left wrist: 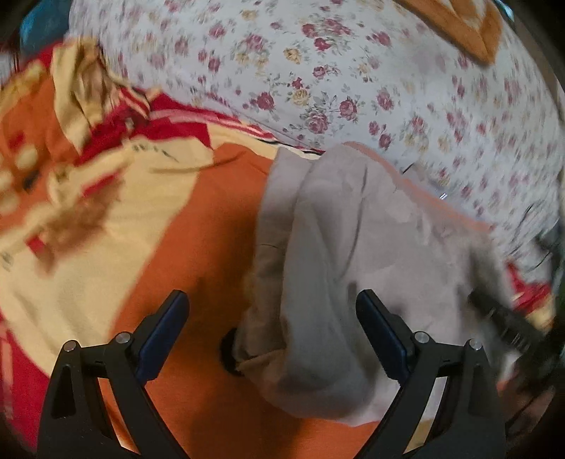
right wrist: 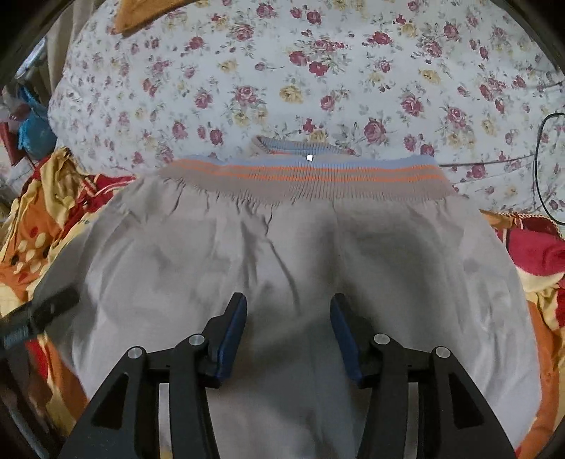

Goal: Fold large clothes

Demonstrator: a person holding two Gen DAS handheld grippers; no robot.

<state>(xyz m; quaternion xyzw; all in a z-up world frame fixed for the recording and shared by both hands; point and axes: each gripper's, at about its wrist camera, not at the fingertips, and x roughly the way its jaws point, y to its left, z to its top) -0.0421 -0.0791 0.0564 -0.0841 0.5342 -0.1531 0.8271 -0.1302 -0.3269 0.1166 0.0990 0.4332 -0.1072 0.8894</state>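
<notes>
Grey trousers (right wrist: 282, 254) lie spread on the bed, their ribbed waistband (right wrist: 307, 176) with orange and blue stripes at the far end. My right gripper (right wrist: 287, 317) is open just above the middle of the trousers, holding nothing. In the left wrist view the same grey trousers (left wrist: 353, 254) lie in a rumpled fold at the right. My left gripper (left wrist: 272, 317) is open wide over their left edge and the orange blanket (left wrist: 197, 254), holding nothing. The right gripper's black body (left wrist: 508, 325) shows blurred at the right.
A floral sheet (right wrist: 282, 70) covers the bed beyond the trousers. A red, yellow and orange blanket (right wrist: 46, 226) lies bunched on both sides. An orange cloth (left wrist: 469, 28) lies at the far end. A black cable (right wrist: 540, 169) runs at the right.
</notes>
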